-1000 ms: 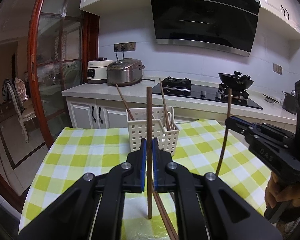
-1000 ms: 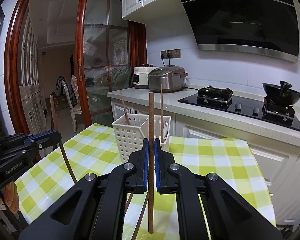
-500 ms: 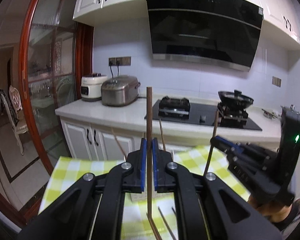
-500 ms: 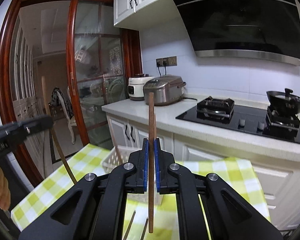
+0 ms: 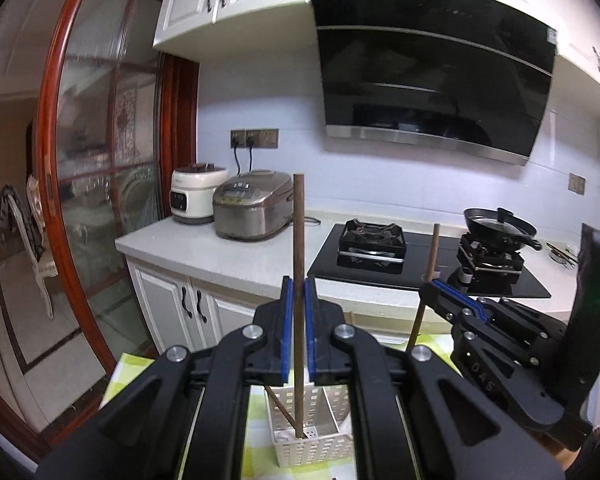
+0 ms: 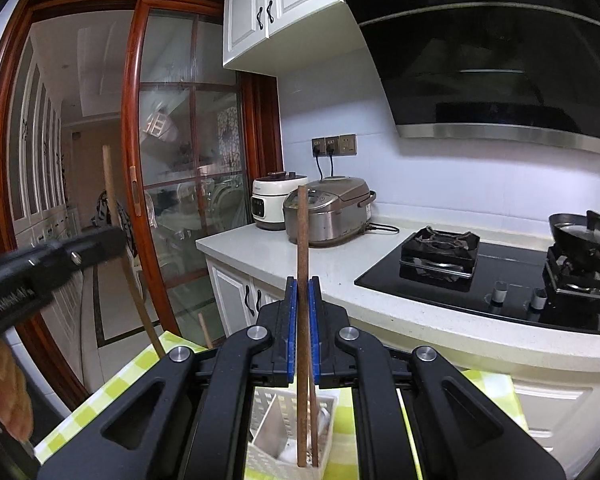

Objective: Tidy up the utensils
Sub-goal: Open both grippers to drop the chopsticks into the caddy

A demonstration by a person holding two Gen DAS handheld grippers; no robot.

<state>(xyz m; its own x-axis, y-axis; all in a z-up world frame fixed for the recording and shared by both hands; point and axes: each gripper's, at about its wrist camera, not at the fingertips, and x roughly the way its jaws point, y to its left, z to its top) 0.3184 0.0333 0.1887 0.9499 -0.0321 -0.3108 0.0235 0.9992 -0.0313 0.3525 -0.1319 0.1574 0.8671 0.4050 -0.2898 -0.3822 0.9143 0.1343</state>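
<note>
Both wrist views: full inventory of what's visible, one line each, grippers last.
chopsticks: two held upright, brown, one per gripper, above the caddy; at least one more in it
utensil caddy: one, white, perforated, on the table
tablecloth: one, green-and-white check
rice cooker: one, silver, on the counter
small cooker: one, white, beside it
gas hob: one, black, two burners
wok: one, black, on far burner
range hood: one, black
left gripper: shut on a chopstick
right gripper: shut on a chopstick
</note>
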